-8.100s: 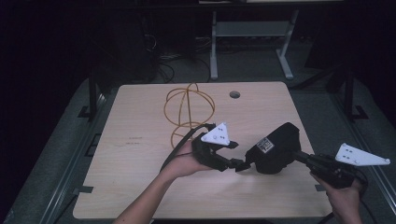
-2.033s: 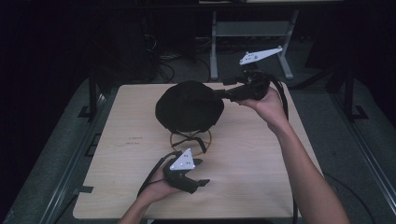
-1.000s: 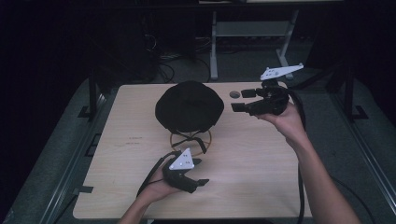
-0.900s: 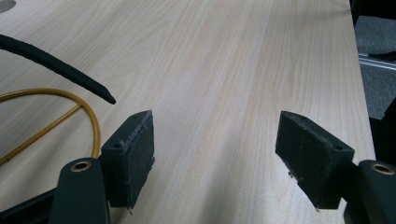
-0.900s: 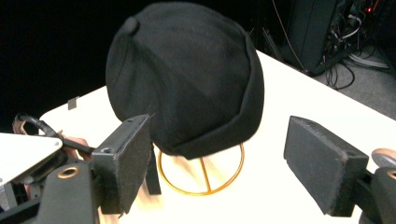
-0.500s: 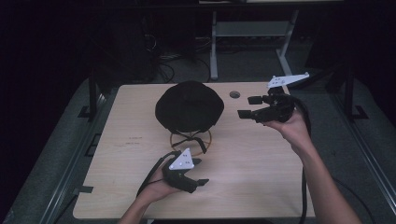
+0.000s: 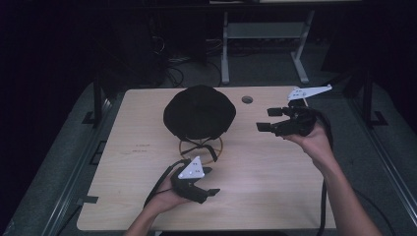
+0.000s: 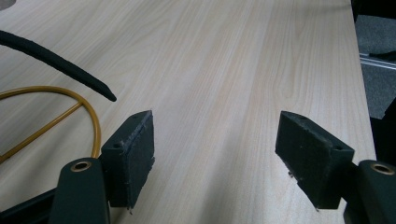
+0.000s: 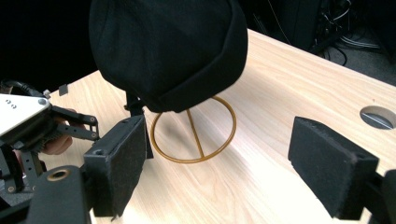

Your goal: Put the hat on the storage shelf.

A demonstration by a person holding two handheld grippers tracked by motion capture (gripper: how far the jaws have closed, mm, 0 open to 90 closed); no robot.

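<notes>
Black hat (image 7: 199,110) sits on the wire stand (image 7: 200,150), both hand-held grippers apart

No lettering can be read anywhere (faint tabletop (image 7: 275,162) marks stay illegible).

— What's around besides the work itself?

— A pale wood bench (image 7: 275,196) with a round cable hole (image 7: 247,100) near its far edge. Grey floor (image 7: 54,172) on both sides.

— And behind?

— A grey metal stand (image 7: 263,37) on splayed legs, a tangle of cables (image 7: 177,73) beside it. The rest is too dark to tell.
</notes>
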